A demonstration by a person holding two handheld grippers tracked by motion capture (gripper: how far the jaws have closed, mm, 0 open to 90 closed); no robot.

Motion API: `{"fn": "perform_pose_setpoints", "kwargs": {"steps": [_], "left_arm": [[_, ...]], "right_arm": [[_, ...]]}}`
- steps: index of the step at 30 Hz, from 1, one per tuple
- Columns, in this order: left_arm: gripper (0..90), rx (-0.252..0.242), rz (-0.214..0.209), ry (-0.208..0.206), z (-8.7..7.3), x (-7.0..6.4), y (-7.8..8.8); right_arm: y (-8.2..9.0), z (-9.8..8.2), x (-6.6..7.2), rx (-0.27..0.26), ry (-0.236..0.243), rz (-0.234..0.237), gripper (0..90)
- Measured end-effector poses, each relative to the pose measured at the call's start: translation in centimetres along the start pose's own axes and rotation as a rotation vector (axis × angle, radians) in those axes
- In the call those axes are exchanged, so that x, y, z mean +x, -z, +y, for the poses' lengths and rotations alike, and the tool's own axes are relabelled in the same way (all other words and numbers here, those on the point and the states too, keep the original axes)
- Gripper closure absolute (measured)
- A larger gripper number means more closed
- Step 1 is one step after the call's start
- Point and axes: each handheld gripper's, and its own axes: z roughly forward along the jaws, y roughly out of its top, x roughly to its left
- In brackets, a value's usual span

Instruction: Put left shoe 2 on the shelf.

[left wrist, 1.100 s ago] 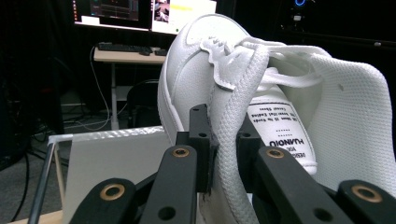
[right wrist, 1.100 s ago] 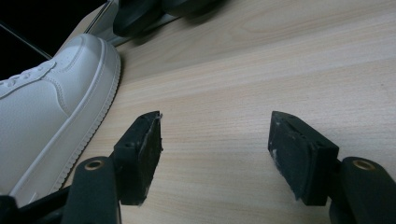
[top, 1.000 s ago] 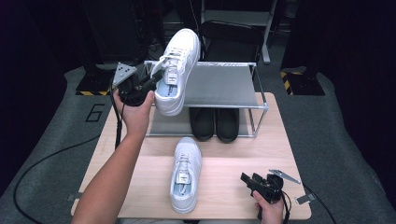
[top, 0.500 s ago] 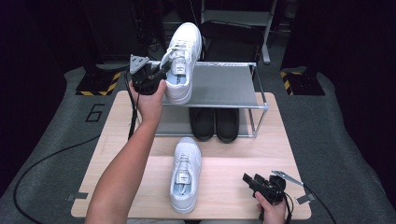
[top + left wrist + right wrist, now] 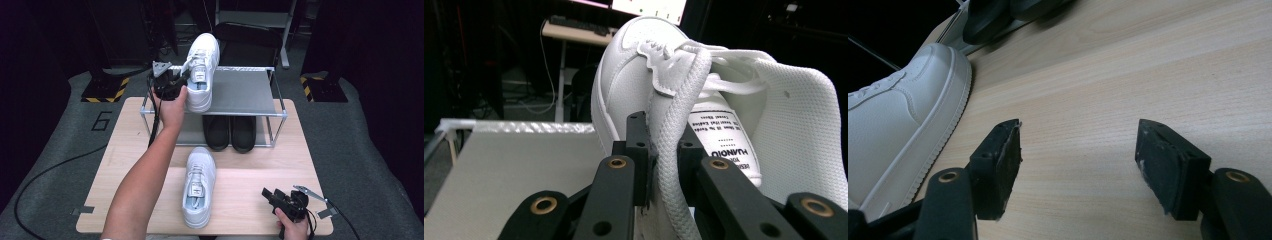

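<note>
While your left hand-held gripper point(image 5: 172, 86) stays clenched on the collar of the white sneaker point(image 5: 202, 70), the shoe hangs over the left end of the shoe rack's top shelf point(image 5: 245, 92), long axis running front to back, toe away from you. Your right hand-held gripper point(image 5: 280, 199) rests released on the counter point(image 5: 250, 175), just right of the second sneaker point(image 5: 199, 185).

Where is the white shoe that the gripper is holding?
In the high view the held white shoe is at the left end of the rack's top shelf, pinched by its collar in the left gripper, above the black shoes.
</note>
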Motion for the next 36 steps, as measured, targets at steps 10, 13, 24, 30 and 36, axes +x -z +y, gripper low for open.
{"fn": "perform_pose_setpoints", "kwargs": {"steps": [10,13,24,30,36], "left_arm": [[81.8,0.069,0.037,0.012,-1.1,0.3,-1.7],[81.7,0.079,0.037,0.02,-1.3,0.3,-2.1],[80.7,0.12,0.039,0.053,-1.6,0.5,-3.0],[80.0,0.151,0.042,0.051,-1.7,0.8,-3.5],[77.5,0.184,0.039,0.079,-1.7,1.3,-4.1]], "right_arm": [[0.3,0.0,-0.2,-0.007,-0.008,0.0,34.7],[0.3,0.0,-0.2,-0.007,-0.008,0.001,34.7],[0.4,0.0,-0.4,-0.02,-0.024,-0.004,34.7],[0.4,0.0,-0.3,-0.017,-0.01,-0.008,34.7],[0.3,0.0,-0.4,-0.021,-0.016,0.002,34.7]]}}
